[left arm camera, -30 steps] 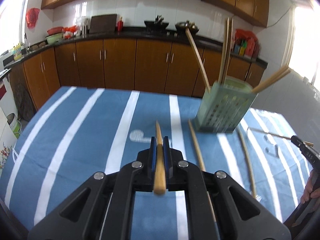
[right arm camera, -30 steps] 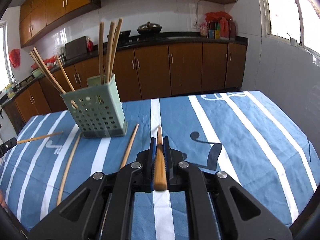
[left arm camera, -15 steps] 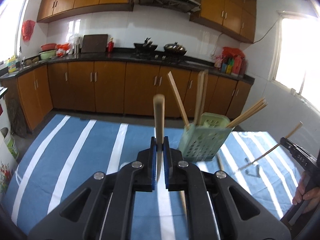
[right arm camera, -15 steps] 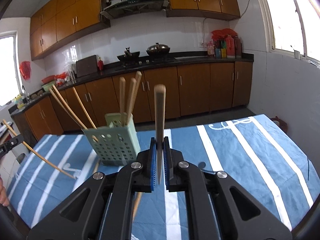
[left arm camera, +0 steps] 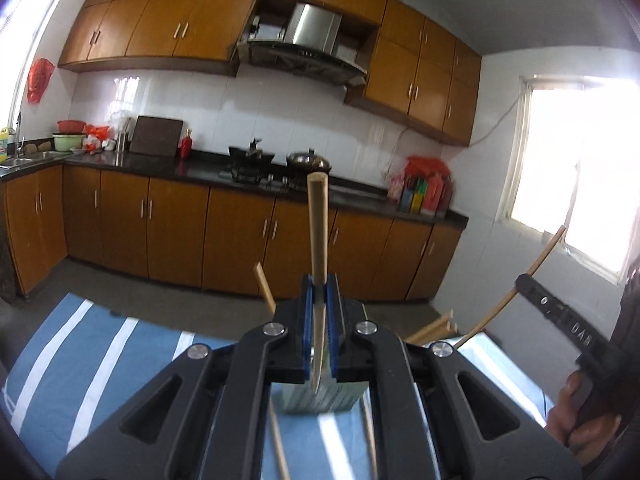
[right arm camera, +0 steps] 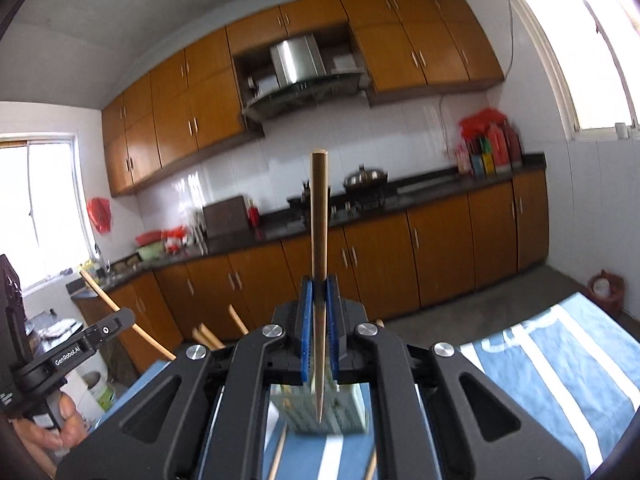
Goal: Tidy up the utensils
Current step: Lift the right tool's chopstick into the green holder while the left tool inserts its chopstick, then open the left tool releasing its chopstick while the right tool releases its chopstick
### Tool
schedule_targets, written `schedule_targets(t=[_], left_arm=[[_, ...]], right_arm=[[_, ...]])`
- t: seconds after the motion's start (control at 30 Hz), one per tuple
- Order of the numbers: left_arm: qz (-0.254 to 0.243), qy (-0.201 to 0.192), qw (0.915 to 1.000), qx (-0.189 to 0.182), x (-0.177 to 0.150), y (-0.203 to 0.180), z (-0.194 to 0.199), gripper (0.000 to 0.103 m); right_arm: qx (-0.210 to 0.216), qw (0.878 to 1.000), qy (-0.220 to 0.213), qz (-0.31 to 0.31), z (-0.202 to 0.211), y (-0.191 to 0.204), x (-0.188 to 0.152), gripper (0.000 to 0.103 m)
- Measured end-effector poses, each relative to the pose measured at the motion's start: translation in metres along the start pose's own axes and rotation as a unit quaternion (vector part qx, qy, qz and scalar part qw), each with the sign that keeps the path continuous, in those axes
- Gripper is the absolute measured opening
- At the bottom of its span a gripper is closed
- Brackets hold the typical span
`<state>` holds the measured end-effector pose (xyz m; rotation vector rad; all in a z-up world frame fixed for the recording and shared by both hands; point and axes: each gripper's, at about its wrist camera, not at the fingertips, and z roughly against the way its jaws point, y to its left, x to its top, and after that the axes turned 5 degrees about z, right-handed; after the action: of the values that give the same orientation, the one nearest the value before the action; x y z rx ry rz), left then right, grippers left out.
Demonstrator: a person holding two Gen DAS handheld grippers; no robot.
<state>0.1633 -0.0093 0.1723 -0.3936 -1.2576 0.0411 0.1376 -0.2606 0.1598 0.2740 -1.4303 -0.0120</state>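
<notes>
My left gripper (left arm camera: 320, 284) is shut on a wooden chopstick (left arm camera: 318, 232) that stands upright, thick end up, thin tip above the green perforated utensil holder (left arm camera: 320, 398), mostly hidden behind the jaws. My right gripper (right arm camera: 319, 286) is shut on another chopstick (right arm camera: 319, 220), also upright, its tip over the same holder (right arm camera: 320, 412). Several chopsticks stick out of the holder (left arm camera: 264, 286) (right arm camera: 236, 318). The right gripper with its chopstick shows in the left wrist view (left arm camera: 520, 280), and the left gripper shows in the right wrist view (right arm camera: 124, 316).
The table has a blue cloth with white stripes (left arm camera: 100, 356) (right arm camera: 560, 372). Two loose chopsticks lie on it beside the holder (left arm camera: 280, 448) (left arm camera: 370, 432). Kitchen cabinets and a counter (left arm camera: 240, 176) run behind the table.
Both grippers have lifted their chopsticks off the cloth, tipped them upright and moved over the holder, which now sits just below the jaws.
</notes>
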Motion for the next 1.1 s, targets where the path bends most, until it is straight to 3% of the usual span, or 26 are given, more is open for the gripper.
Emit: schedule_targets(t=[0.13,0.27,0.63,0.93,1.1], left_arm=[[0.006,-0.028,0.9996,0.004,0.011,-0.012,-0.018,0.008],[0.000,-0.043,0.9990,0.015,0.008,-0.018,-0.046,0.008],[0.007,0.019,0.9995,0.026,-0.025,-0.007,-0.099,0.008],[0.015,0.025,0.9991,0.029,-0.028,0.005,-0.088,0.012],[0.020,0.016,0.9990,0.038,-0.024,0.011,-0.062,0.020]], right_arm=[[-0.022,1.000,-0.019,0.009,-0.026,0.005,0.000,0.007],[-0.033,0.999,-0.011,0.011,-0.053,0.004,-0.011,0.007],[-0.029,0.998,0.050,0.006,-0.088,-0.002,-0.045,0.008],[-0.026,0.997,0.067,-0.002,-0.074,-0.003,-0.046,0.009],[-0.035,0.998,0.060,0.002,-0.050,-0.008,-0.039,0.018]])
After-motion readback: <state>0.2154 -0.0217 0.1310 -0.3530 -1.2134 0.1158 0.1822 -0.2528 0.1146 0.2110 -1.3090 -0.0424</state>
